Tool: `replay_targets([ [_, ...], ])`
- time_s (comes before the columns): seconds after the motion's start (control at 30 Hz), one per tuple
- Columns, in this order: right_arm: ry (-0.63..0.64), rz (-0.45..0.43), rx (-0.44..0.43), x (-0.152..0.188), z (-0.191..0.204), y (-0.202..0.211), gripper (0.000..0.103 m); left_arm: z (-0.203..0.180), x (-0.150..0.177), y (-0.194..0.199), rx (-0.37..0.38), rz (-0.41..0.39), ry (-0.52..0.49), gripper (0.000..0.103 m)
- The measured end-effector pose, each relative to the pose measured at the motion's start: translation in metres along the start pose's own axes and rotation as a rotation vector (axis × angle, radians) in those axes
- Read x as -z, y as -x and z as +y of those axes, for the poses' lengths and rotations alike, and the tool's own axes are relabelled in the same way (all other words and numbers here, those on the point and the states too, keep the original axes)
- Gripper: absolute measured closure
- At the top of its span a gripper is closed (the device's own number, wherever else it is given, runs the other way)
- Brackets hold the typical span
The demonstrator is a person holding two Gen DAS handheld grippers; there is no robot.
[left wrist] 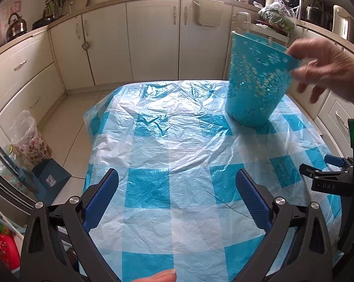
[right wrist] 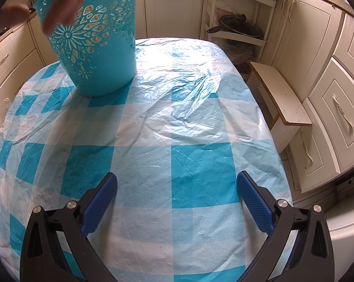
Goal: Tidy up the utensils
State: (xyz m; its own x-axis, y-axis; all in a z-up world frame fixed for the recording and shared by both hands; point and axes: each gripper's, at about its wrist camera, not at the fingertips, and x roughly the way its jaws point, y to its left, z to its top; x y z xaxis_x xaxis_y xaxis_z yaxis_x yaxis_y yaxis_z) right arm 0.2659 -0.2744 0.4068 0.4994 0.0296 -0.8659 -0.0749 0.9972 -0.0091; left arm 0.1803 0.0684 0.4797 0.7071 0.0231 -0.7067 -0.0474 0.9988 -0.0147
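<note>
glossy plastic tablecloth (right wrist: 177, 129) (crinkled), plastic basket (right wrist: 101, 54)

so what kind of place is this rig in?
A home kitchen, most likely: cream cabinets along the walls, a kettle on the counter, and a lidded pan on a corner rack. The table wears a blue checked plastic cover.

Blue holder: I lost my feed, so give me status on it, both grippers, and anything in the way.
Left gripper open, empty. Right gripper open, empty. Blue holder tilted on table, bare hand at its rim. No utensils in view.

Turquoise holder (left wrist: 254, 87) with floral cut-out pattern; blue-and-white checked tablecloth (right wrist: 177, 141); cream cabinets (left wrist: 151, 40)
</note>
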Motion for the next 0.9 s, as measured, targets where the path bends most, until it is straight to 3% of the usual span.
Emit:
replay_targets([
  [0.17,-0.001,0.000,-0.001,-0.001,-0.001,-0.001,0.006,0.010,-0.002,0.008,-0.013,-0.017,0.016,0.007],
  [0.5,-0.001,-0.001,-0.001,0.000,0.000,-0.001,0.006,0.075,-0.001,0.030,-0.132,-0.084,0.198,0.007],
  [0.9,-0.001,-0.001,-0.001,-0.001,0.000,-0.001,0.006,0.075,0.009,0.035,-0.119,-0.075,0.169,0.007],
])
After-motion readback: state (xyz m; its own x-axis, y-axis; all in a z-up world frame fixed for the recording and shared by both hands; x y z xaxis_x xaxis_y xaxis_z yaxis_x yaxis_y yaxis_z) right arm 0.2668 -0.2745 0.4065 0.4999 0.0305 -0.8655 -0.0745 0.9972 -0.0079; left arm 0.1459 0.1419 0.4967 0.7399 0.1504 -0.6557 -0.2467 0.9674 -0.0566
